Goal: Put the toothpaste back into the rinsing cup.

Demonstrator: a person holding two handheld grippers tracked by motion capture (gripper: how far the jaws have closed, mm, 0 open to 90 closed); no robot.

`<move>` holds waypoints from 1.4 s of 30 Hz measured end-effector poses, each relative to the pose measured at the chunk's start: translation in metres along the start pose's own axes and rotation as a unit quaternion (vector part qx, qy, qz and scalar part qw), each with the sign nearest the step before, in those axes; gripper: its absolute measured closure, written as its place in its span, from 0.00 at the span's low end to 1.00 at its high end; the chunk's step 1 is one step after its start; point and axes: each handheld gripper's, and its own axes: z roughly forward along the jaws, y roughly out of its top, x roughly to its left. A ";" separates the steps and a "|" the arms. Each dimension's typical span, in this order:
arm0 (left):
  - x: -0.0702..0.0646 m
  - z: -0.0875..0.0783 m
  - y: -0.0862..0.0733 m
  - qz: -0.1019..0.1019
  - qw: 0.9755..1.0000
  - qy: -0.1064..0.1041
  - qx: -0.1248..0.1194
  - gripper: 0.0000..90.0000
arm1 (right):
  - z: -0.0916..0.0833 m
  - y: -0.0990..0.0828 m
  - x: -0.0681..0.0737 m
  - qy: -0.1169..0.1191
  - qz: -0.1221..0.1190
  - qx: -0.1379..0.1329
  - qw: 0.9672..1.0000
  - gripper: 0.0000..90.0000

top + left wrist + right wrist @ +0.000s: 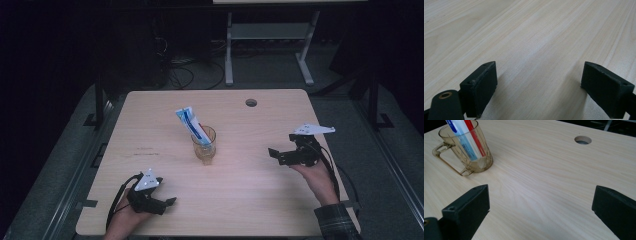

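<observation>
While both of my hands rest low on the wooden table [240,200], my left gripper [167,202] sits near the front edge and my right gripper [274,152] lies out to the right, each well apart from the mug [204,145] in the middle. From above, the mug is a small amber glass with a blue and white tube [191,124] leaning out of it to the left. My right gripper view adds what that one misses: the mug's handle [446,157], and a red stripe running down the tube [465,137] beside the blue. I think the tube's foot rests on the mug's bottom, though the tinted glass blurs it. My left gripper view looks along bare wood grain between my jaws. Both pairs of jaws stand wide apart with nothing between them. Counted up: one mug, one tube, two grippers, and one round cable hole [583,139] at the table's far side.
</observation>
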 end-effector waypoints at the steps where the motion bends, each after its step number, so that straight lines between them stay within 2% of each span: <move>1: 0.000 0.000 0.000 0.000 1.000 0.000 0.000 0.14 | -0.001 -0.002 0.000 0.002 0.001 0.000 1.000 0.01; 12: 0.000 0.000 0.000 0.000 1.000 0.000 -0.001 0.14 | -0.011 -0.031 0.003 -0.003 0.012 0.008 1.000 0.01; 18: -0.001 0.000 0.000 -0.001 1.000 0.002 -0.001 0.14 | -0.013 -0.046 0.007 0.000 0.008 0.013 1.000 0.01; 28: -0.001 0.000 0.000 -0.001 1.000 0.002 0.001 0.14 | -0.015 -0.074 0.007 0.000 0.006 0.042 0.999 0.01; 36: -0.001 -0.001 -0.001 -0.001 1.000 0.003 0.001 0.14 | -0.024 -0.099 0.003 -0.018 0.011 0.062 0.998 0.01; 42: -0.001 -0.001 0.000 -0.001 1.000 0.003 0.001 0.14 | -0.026 -0.115 0.002 -0.037 -0.007 0.091 0.995 0.01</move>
